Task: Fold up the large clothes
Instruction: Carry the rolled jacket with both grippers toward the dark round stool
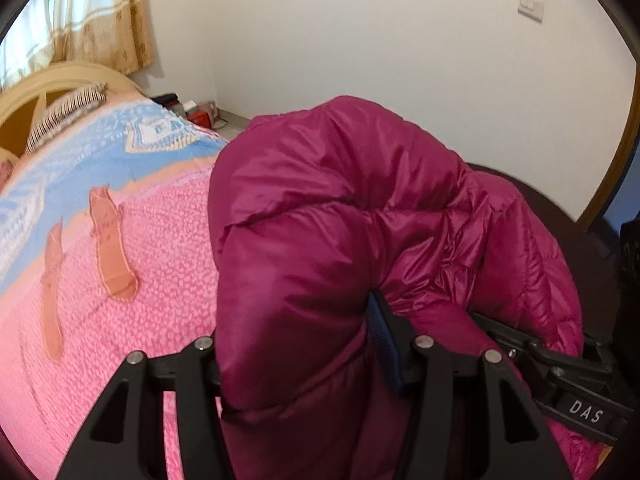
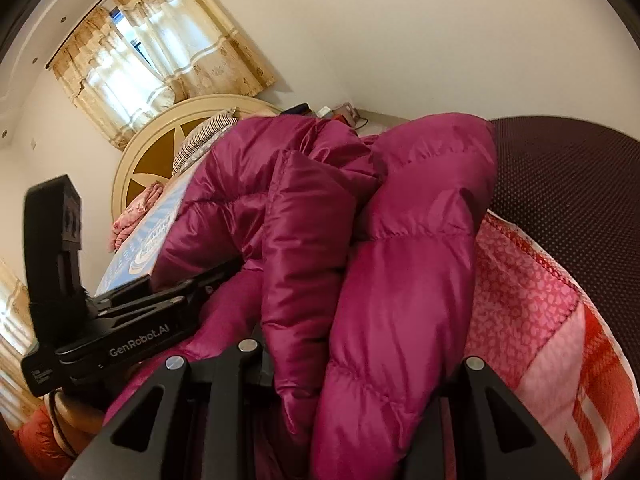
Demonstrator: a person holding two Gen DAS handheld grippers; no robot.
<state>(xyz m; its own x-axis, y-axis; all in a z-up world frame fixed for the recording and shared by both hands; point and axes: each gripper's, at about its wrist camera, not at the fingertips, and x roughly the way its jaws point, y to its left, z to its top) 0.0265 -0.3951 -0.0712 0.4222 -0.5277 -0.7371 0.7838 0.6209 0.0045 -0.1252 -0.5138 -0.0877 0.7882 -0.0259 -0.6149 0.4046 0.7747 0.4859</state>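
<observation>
A magenta puffer jacket (image 1: 320,216) is bunched up and lifted above the bed. My left gripper (image 1: 304,360) is shut on a thick fold of it; the fabric bulges between its jaws and hides the left finger. My right gripper (image 2: 360,380) is also shut on a fold of the jacket (image 2: 380,240), which drapes over its fingers. In the left wrist view the right gripper (image 1: 560,380) sits close at the lower right, under the jacket. In the right wrist view the left gripper (image 2: 132,320) is at the left, its tips buried in the jacket.
A pink and blue patterned blanket (image 1: 120,240) covers the bed. A striped pillow (image 1: 64,114) lies by the cream headboard (image 2: 160,140). Small items (image 1: 196,112) stand on a bedside surface. A dark mat (image 2: 568,184) lies at the right. Curtains (image 2: 160,48) hang at the window.
</observation>
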